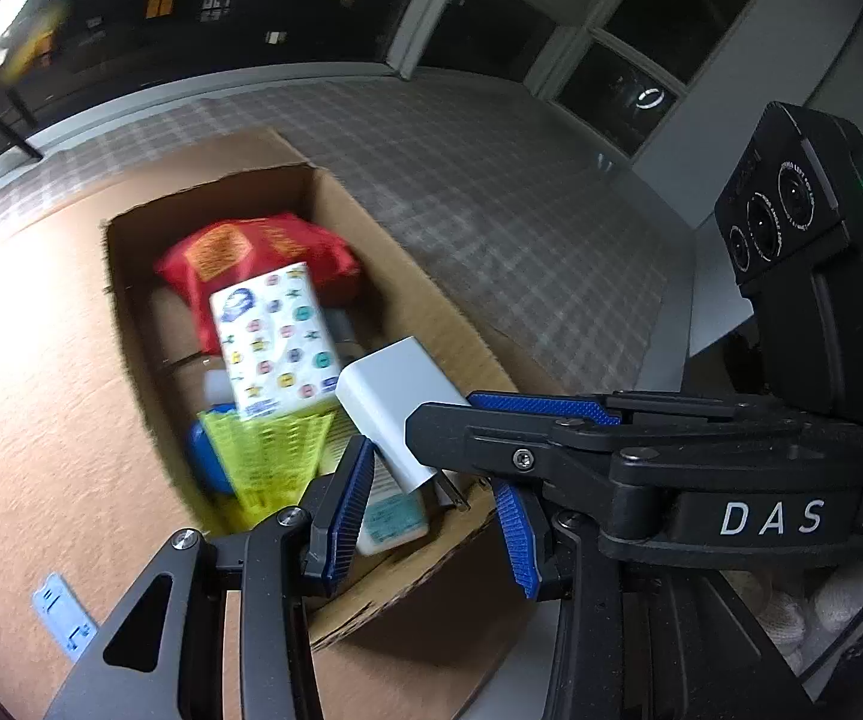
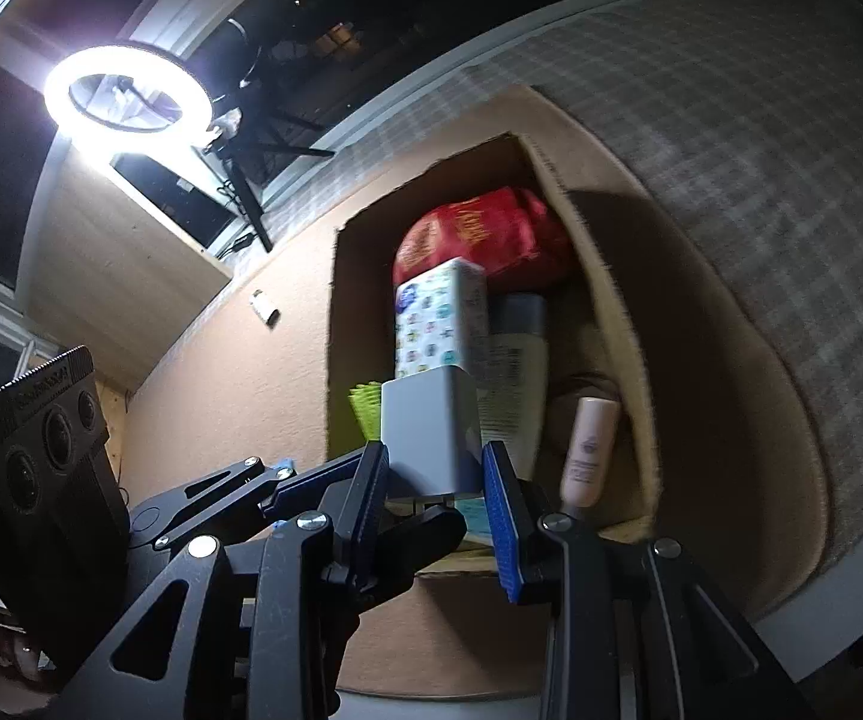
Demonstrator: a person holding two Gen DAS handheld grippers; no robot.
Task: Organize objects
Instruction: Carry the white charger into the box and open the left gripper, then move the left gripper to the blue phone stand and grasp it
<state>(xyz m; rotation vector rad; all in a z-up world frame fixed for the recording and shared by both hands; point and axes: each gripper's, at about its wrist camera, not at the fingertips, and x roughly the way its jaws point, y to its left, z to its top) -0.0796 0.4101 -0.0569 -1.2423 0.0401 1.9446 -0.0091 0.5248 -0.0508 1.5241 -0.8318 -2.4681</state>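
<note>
A white plug-in charger block (image 1: 389, 402) (image 2: 431, 438) hangs over the near end of an open cardboard box (image 1: 425, 294) (image 2: 344, 324). My right gripper (image 2: 434, 480) (image 1: 440, 414) is shut on the block's sides, prongs pointing back toward me. My left gripper (image 1: 431, 468) stands open just below it. The prongs sit in its gap and neither pad presses on the block. One of the left fingers (image 2: 425, 534) shows under the block in the right wrist view. Both views are motion-blurred.
The box holds a red bag (image 1: 251, 252), a patterned white carton (image 1: 275, 342), a yellow-green mesh item (image 1: 269, 456), a teal-labelled bottle (image 1: 392, 519) and a pale tube (image 2: 587, 450). It lies on a checked cloth (image 1: 491, 180). A lit ring light (image 2: 128, 99) stands far left.
</note>
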